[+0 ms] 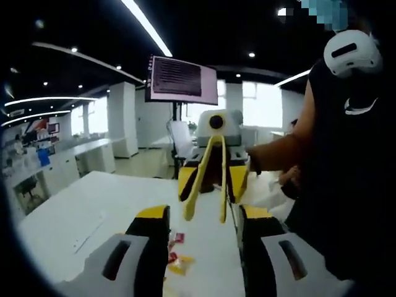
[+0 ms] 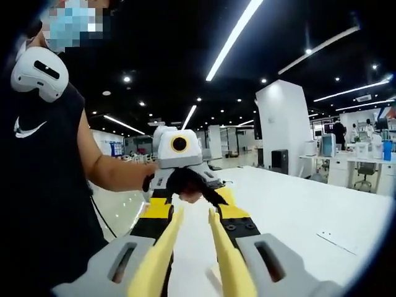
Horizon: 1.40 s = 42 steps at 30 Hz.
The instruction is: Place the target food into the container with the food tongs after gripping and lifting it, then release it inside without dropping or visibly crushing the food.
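White table [image 1: 93, 210], red-yellow food [image 1: 178, 260]; left tongs [image 1: 201, 216] apart, right tongs [image 2: 195, 213] clamped on yellow food tongs [image 2: 154, 266]

White table [image 1: 93, 210], monitor [image 1: 182, 79], white pillar [image 2: 281, 127]

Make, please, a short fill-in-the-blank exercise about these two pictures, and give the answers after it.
1. The food tongs held in the right gripper are ___ in colour.
2. The jaws of the left gripper stand ___, with nothing between them.
3. The small packets lie on a ___ table.

Missing words: yellow; open; white.
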Available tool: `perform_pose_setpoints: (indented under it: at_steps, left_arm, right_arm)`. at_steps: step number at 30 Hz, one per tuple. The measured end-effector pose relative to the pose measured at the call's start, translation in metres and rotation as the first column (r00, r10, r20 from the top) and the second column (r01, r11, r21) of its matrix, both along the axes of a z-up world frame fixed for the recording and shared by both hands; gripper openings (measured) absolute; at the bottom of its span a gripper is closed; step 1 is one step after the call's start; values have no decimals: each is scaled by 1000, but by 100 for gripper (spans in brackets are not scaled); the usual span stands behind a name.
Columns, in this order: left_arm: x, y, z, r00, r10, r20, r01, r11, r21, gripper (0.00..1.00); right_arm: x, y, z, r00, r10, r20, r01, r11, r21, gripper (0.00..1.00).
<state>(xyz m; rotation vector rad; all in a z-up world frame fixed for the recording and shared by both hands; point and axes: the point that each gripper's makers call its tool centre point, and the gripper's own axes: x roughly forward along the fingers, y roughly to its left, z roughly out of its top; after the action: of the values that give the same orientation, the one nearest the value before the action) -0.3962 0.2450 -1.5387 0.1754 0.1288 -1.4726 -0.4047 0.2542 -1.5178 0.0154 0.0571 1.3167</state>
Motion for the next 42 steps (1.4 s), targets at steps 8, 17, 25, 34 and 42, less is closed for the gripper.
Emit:
perform_pose_setpoints:
  at_steps: [8, 17, 25, 34, 42]
  left_arm:
    - [24, 45, -29, 982, 190, -7, -189, 981, 53, 94]
    - [23, 118, -89, 906, 417, -71, -408, 906, 115, 99]
    - [30, 153, -111, 852, 524, 10, -521, 844, 125, 99]
    - [16, 158, -147, 804, 593, 37, -594, 800, 90, 96]
    - [1, 163, -169, 788, 616, -8, -611, 783, 114, 99]
  right_arm:
    - [9, -16, 2, 998, -53, 18, 54, 998, -34, 27]
    - [23, -31, -17, 993, -105, 49, 111, 983, -146, 27]
    - [34, -40, -39, 990, -122, 68, 135, 959, -247, 26]
    - [32, -54, -61, 988, -147, 50, 155, 939, -307, 27]
    - [36, -69, -67, 982, -176, 67, 188, 923, -336, 28]
